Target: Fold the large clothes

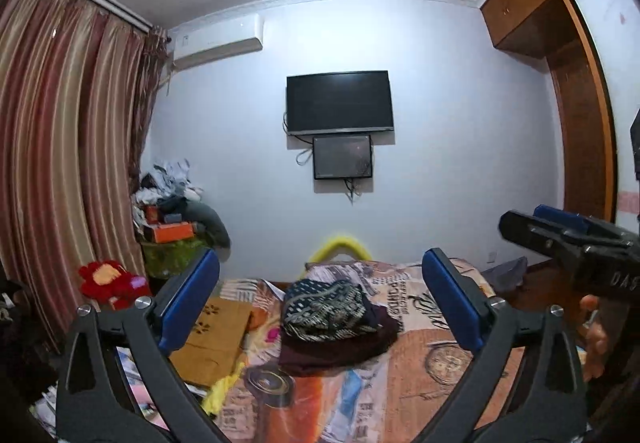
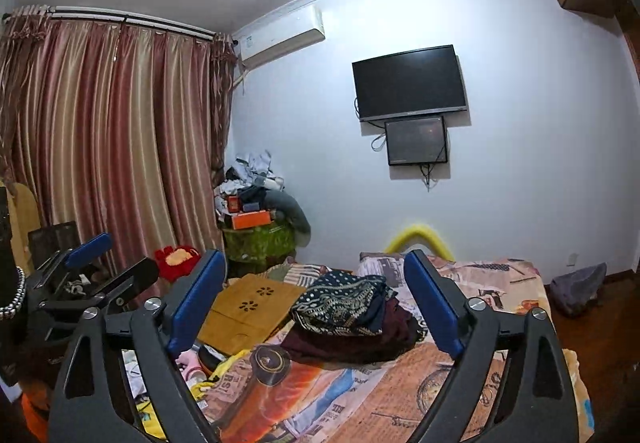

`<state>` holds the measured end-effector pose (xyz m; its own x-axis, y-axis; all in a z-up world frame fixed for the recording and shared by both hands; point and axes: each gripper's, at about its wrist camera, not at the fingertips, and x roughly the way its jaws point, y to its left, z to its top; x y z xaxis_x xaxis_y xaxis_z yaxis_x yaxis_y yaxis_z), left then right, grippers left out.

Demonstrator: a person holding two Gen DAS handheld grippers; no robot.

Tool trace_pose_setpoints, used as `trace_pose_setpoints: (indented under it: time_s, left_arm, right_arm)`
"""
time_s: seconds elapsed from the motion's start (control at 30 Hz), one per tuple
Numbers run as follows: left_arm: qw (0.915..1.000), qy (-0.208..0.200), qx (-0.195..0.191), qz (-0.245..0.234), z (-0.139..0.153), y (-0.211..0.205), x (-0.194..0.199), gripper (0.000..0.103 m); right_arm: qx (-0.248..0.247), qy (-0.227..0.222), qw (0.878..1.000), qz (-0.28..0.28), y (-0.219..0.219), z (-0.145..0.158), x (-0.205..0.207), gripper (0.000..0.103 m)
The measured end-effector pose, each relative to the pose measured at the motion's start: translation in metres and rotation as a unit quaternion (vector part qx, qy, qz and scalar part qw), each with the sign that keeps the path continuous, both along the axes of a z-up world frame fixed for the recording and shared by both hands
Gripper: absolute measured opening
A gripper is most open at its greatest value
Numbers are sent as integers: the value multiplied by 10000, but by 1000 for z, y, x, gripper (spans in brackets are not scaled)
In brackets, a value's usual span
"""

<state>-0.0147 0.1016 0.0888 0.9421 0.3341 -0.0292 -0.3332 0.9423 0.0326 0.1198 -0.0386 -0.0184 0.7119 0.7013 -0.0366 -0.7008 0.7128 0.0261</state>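
A stack of folded clothes lies on the bed: a dark navy patterned garment (image 1: 326, 309) (image 2: 344, 303) on top of a dark maroon one (image 1: 340, 349) (image 2: 352, 341). My left gripper (image 1: 320, 299) is open and empty, held above the near part of the bed, with the stack seen between its blue fingertips. My right gripper (image 2: 316, 299) is open and empty too, above the bed short of the stack. The right gripper also shows at the right of the left wrist view (image 1: 560, 239), and the left gripper at the left of the right wrist view (image 2: 104, 259).
The bed (image 1: 424, 367) (image 2: 400, 383) has a colourful printed cover. A bamboo lap tray (image 1: 216, 339) (image 2: 252, 307) lies on its left side with yellow cloth (image 1: 224, 391) nearby. A cluttered stand (image 2: 256, 231), red plush toy (image 1: 108, 279), curtains and wall TV (image 1: 340, 103) lie beyond.
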Motion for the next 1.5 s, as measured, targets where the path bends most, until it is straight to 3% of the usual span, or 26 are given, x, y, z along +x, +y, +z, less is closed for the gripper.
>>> trace_pose_setpoints:
  time_s: [0.07,0.27,1.5]
  left_arm:
    - [10000,9,-62,35,-3,1,-2,102]
    - [9996,-5,-280,53,-7,11,-2,102]
    - [9987,273,-417,38,-24,15,19,102]
  right_arm:
    - [-27,-86,9999,-126,3,-2,-2,103]
    - [-49,-244,9991,-331,0,-2,-9,103]
    - [-288,67,9985,-458,-15,-15,-10,103]
